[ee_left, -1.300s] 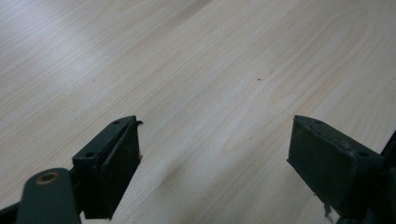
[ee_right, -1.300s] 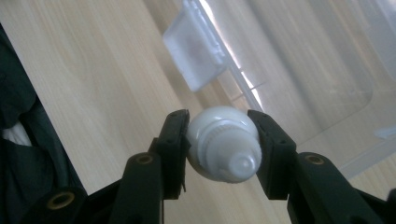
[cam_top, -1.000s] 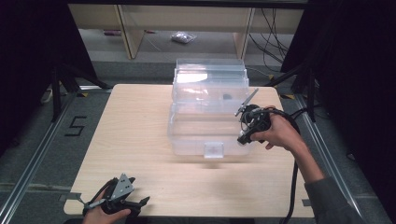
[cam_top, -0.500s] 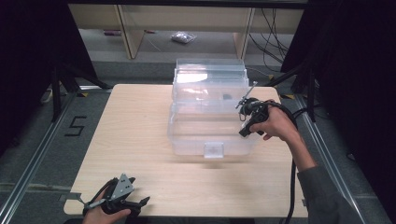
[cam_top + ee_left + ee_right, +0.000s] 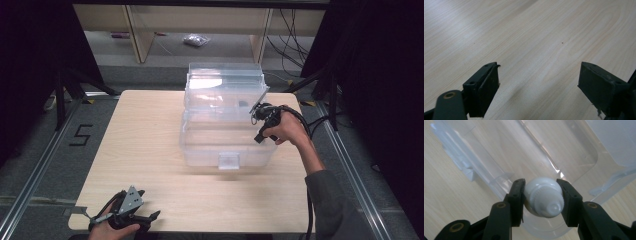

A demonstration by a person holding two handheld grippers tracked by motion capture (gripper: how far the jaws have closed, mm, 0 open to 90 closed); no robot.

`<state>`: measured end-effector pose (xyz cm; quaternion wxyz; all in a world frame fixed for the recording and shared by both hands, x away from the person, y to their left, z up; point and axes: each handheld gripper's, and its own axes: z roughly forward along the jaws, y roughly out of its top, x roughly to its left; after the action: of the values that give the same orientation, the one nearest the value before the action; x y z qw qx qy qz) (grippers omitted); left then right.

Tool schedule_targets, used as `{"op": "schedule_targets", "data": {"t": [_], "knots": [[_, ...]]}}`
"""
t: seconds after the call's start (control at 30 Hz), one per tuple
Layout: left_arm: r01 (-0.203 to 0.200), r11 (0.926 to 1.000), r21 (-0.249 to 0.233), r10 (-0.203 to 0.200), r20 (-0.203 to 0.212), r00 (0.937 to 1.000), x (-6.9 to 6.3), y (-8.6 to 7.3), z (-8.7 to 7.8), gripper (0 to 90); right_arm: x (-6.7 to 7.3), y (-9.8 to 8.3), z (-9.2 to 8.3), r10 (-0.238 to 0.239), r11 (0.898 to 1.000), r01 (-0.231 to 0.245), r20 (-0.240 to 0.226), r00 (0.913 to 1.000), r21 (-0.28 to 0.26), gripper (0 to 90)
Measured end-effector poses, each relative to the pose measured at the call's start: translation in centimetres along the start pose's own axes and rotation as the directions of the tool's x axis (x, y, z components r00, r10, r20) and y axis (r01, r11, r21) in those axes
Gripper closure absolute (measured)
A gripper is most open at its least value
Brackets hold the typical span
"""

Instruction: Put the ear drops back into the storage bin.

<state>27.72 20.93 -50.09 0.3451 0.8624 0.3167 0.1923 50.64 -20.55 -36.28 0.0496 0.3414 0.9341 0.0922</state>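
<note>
Right hand-held gripper [image 5: 541,195] shifted over clear bin [image 5: 200,145], clamping white bulb [image 5: 543,196]

A small white rounded bulb-like object [image 5: 544,196], with a ribbed collar and a stubby tip, is held over the rim of the open clear plastic box [image 5: 225,132] standing on the table.

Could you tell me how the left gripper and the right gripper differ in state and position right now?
The left gripper stands open with nothing between its jaws; the right gripper is shut on a white light bulb. The left gripper lies low over the bare table at its near edge; the right gripper hangs over the clear plastic bin. Both are hand-held with black jaws.
</note>
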Motion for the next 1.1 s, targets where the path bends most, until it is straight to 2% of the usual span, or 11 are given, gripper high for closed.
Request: {"op": "schedule_targets", "data": {"t": [0.2, 0.27, 0.3, 0.47, 0.5, 0.57, 0.63, 0.67, 0.83, 1.03, 1.1], "knots": [[-0.001, 1.0000, -0.009, 0.001, 0.001, 1.0000, 0.0, 0.0, 0.2, 16.2, -0.1, 0.7, 1.3, 0.015, 1.000, -0.015, -0.004, 0.9999, 0.015, 60.1], [0.000, 1.0000, -0.009, 0.000, 0.002, 1.0000, 0.0, 0.0, 0.2, 16.2, -0.4, 0.8, 1.7, -0.011, 1.000, 0.011, -0.008, 0.9999, 0.017, 60.1], [0.000, 1.0000, -0.010, 0.000, 0.003, 1.0000, 0.0, 0.0, 0.2, 16.2, -0.2, 0.9, 1.7, 0.016, 1.000, -0.016, -0.008, 0.9998, 0.026, 60.1], [0.000, 1.0000, -0.009, 0.000, 0.001, 1.0000, 0.0, 0.0, 0.2, 16.2, -0.9, 0.9, 2.3, -0.002, 0.999, 0.002, 0.016, 0.9999, 0.036, 60.1], [0.004, 0.9999, -0.012, -0.004, 0.001, 1.0000, 0.0, 0.0, 0.2, 16.2, -0.8, 0.9, 2.4, 0.031, 0.998, -0.032, 0.012, 0.9994, 0.051, 60.2], [0.000, 1.0000, -0.009, 0.001, 0.005, 1.0000, 0.0, 0.0, 0.1, 16.2, -0.9, 1.0, 2.6, 0.043, 0.997, -0.043, 0.013, 0.9990, 0.059, 60.1], [0.016, 0.9996, -0.022, -0.016, -0.002, 0.9999, -0.1, 0.0, 0.3, 16.2, -1.2, 1.1, 2.9, 0.020, 0.999, -0.021, 0.015, 0.9997, 0.049, 60.1], [0.017, 0.9996, -0.021, -0.017, 0.002, 0.9999, -0.1, 0.0, 0.3, 16.2, -1.0, 1.1, 2.9, 0.067, 0.995, -0.067, 0.012, 0.9977, 0.072, 60.1], [0.014, 0.9996, -0.023, -0.013, 0.006, 0.9999, -0.1, 0.0, 0.2, 16.2, -1.5, 1.1, 3.8, 0.054, 0.997, -0.054, 0.002, 0.9986, 0.062, 60.1], [0.001, 0.9999, -0.010, -0.001, 0.001, 1.0000, 0.0, 0.0, 0.2, 16.2, -1.4, 1.0, 4.8, 0.086, 0.993, -0.085, -0.008, 0.9963, 0.083, 60.1], [0.015, 0.9997, -0.021, -0.015, 0.002, 0.9999, -0.1, 0.0, 0.3, 16.2, -1.6, 1.1, 4.9, 0.066, 0.995, -0.065, -0.010, 0.9978, 0.081, 60.2]]}}
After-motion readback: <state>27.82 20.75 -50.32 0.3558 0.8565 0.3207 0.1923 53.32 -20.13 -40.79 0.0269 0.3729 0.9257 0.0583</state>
